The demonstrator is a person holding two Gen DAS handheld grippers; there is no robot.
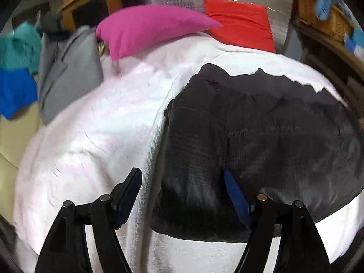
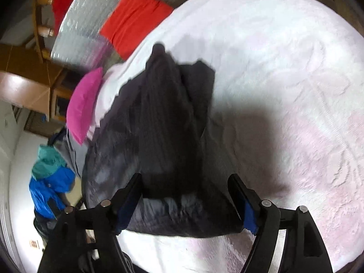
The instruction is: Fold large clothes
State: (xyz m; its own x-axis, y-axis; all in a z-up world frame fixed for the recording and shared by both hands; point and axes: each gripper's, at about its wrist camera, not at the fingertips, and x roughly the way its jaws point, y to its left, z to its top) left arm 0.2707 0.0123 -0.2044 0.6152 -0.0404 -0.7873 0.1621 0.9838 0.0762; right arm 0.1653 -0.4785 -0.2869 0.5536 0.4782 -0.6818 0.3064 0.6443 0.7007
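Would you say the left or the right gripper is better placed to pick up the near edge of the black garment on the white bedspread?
Probably right: the right gripper stands open astride the black garment's near edge. The left gripper straddles only its side edge.

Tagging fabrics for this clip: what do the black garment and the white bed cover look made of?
Black garment: seems a thick, matte knit or fleece; a fine ribbed grid shows in its surface, though blur leaves the weave uncertain. White bed cover: looks like soft quilted or embossed cotton, matte, with raised stitched swirls and a faint pink tint.

Dark garment (image 2: 163, 136) on white bedspread (image 2: 284, 79)
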